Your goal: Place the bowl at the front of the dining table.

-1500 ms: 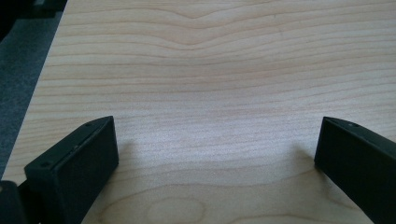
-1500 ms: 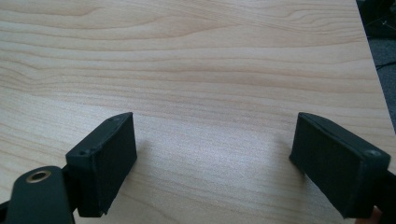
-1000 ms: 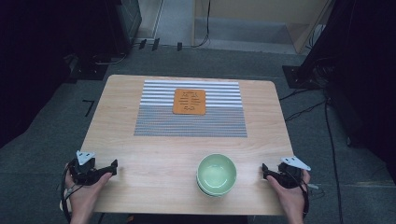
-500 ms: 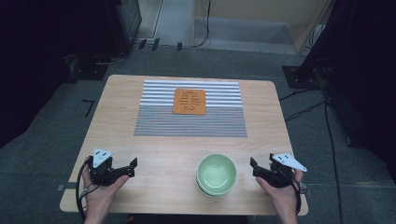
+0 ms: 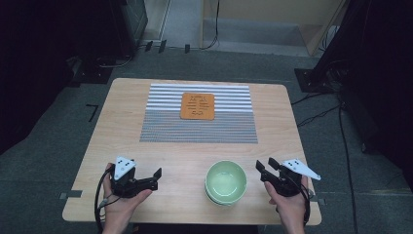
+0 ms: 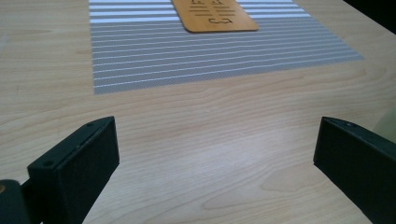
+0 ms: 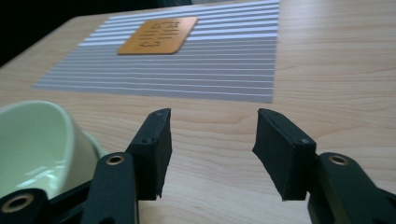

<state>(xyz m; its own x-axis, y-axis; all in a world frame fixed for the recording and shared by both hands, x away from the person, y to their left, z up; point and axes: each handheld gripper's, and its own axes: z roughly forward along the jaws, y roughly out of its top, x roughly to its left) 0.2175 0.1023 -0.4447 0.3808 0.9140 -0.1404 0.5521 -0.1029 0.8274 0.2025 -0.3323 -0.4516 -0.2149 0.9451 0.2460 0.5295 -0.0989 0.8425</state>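
- Green bowl [image 5: 225,181]: sits on the tabletop [image 5: 122,122] at lower centre of the high view, seemingly stacked on a second bowl; at the left edge of the right gripper view; nothing touches it.
- Right gripper [image 5: 267,170]: lower right of the high view, just beside the bowl; jaws have just been closing, now parted about halfway with only bare wood between them.
- Left gripper [image 5: 155,178]: lower left, well apart from the bowl; jaws spread wide, grasping nothing.
- Striped mat [image 5: 198,121]: upper centre; an orange coaster [image 5: 197,106] lies on it.
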